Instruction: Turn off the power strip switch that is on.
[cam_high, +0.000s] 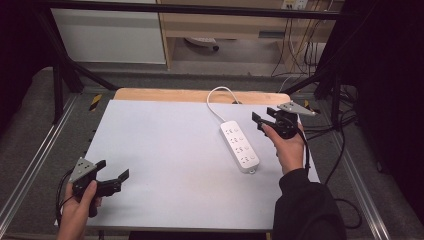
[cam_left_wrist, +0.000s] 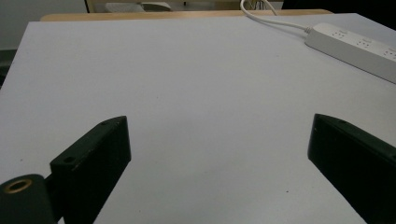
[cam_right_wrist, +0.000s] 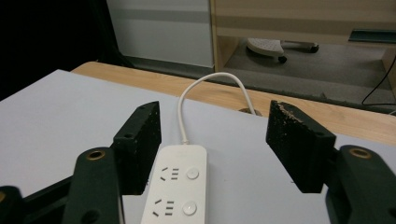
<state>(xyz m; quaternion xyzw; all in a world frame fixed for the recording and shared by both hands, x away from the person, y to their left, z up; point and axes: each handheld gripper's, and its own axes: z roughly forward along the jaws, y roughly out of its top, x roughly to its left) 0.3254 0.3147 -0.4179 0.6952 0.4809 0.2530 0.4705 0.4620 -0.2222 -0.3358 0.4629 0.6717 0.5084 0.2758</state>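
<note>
Black sleeve (cam_high: 305, 205), black jaws, grey plates.

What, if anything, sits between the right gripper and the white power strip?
Nothing visible does. The right gripper hangs with open jaws near the cable end of the power strip, and the white table surface around the strip is bare. Only the strip's own cable trails off behind it.

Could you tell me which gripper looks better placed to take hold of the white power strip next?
Probably the right gripper: it hovers beside the power strip, whose cable end lies between its open jaws in its own view. The left gripper sits open at the near left corner, far away.
</note>
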